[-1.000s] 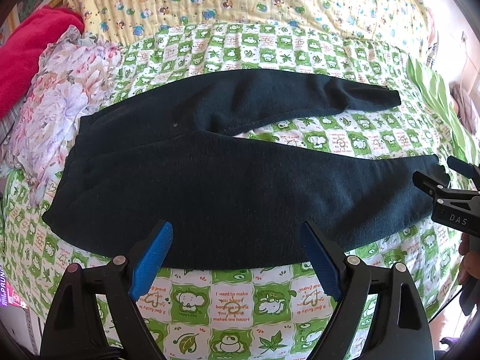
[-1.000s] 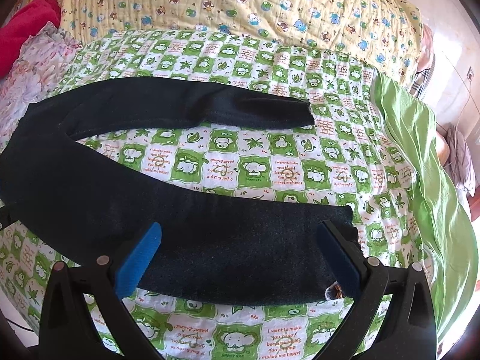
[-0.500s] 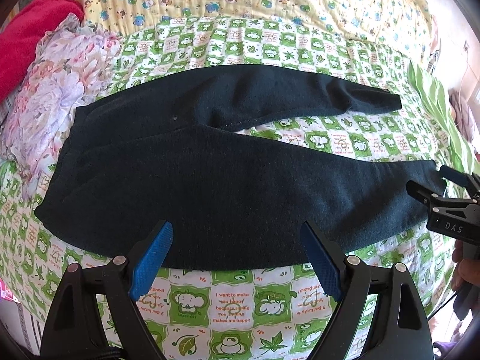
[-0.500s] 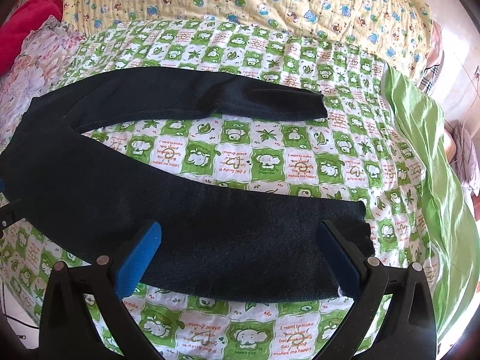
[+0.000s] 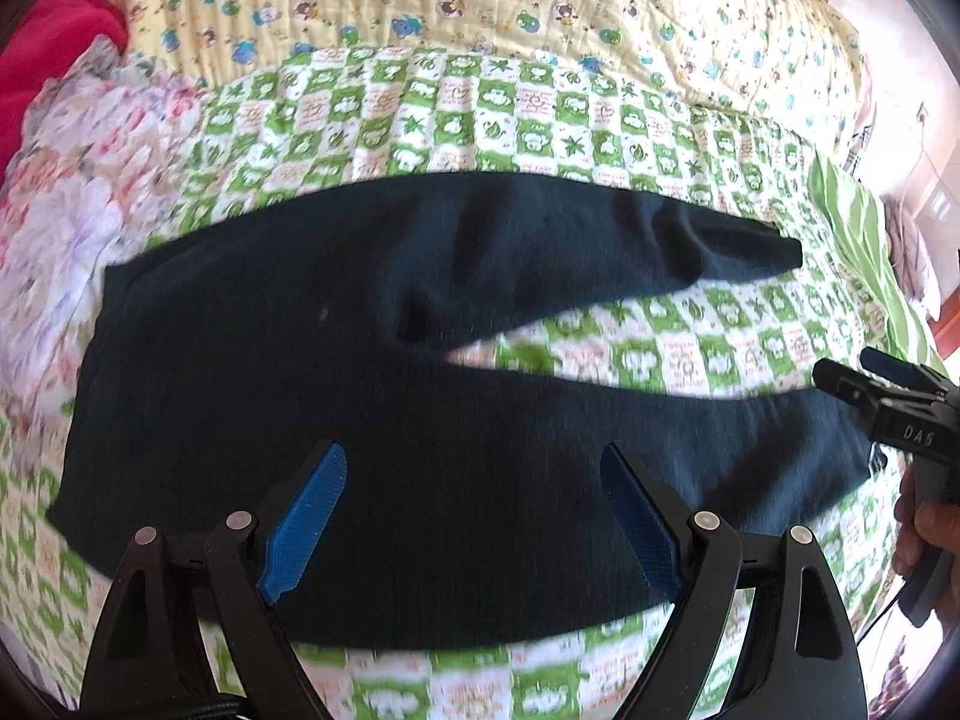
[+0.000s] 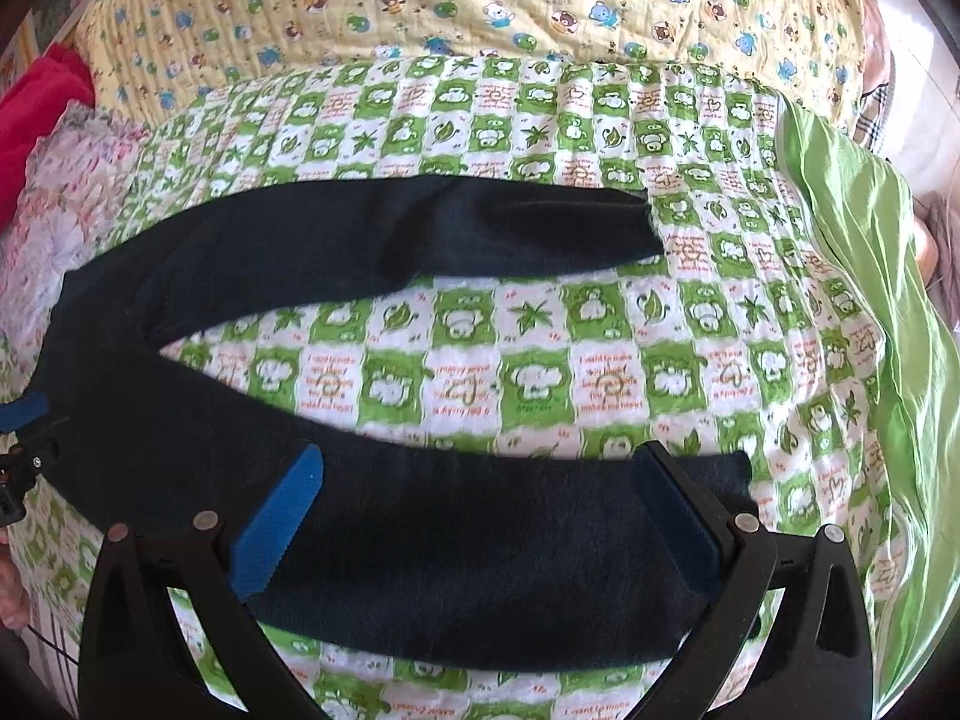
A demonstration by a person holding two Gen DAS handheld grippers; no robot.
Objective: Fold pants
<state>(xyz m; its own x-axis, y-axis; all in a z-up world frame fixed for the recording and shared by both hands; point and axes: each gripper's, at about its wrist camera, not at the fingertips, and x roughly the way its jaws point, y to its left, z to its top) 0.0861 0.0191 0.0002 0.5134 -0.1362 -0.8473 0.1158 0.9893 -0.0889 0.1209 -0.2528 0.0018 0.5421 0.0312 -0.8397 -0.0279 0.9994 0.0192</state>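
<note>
left gripper: fingers spread, nothing grasped | right gripper: fingers spread over near leg cuff | dark knit pants: laid flat at 12 o'clock on green-checked quilt, legs splayed | progress: no fold made, all folding left

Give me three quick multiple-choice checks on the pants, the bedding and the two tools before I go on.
1. Where does the red cloth lie in the left view?
A. upper left
B. lower right
C. centre

2. What colour are the pants?
A. red
B. dark, near black
C. yellow

3. How do the pants' legs lie?
A. stacked
B. spread apart
C. rolled up

Answers:
1. A, beside the flowered cloth.
2. B, against the green checked quilt.
3. B, quilt shows between them; left tool and right tool are open above the near leg.
</note>
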